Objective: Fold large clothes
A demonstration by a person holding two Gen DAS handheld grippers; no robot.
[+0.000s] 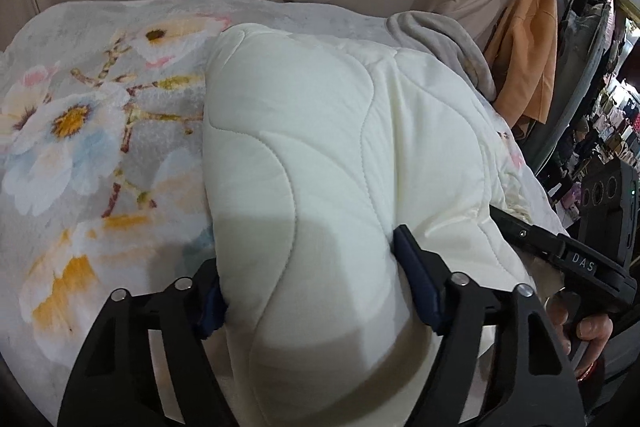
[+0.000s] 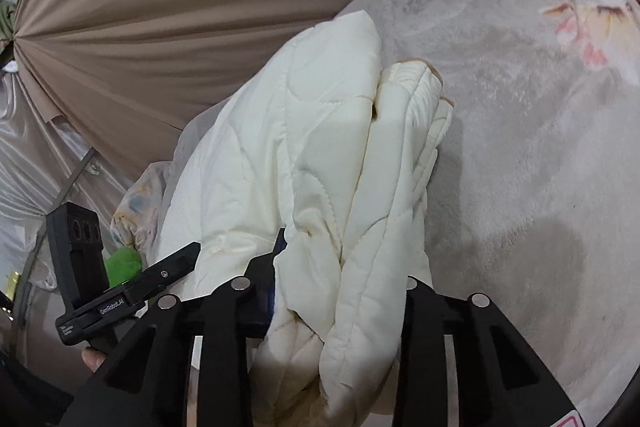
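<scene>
Now my left claw [image 1: 308, 291] tilts down over the bed, its blue pads pressing both sides of a thick fold of the white quilted garment [image 1: 320, 147], which lies bunched on the flowered blanket [image 1: 80, 131]. My right claw [image 2: 340, 291] angles down beside it, pinching a gathered wad of the same garment, my fingers [image 1: 588, 331] wrapped around its handle.

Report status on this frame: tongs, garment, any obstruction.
Left tongs clamped on the cream quilted garment. Right tongs clamped on its bunched edge. Garment folded thick on the floral blanket. Nothing in the way.
</scene>
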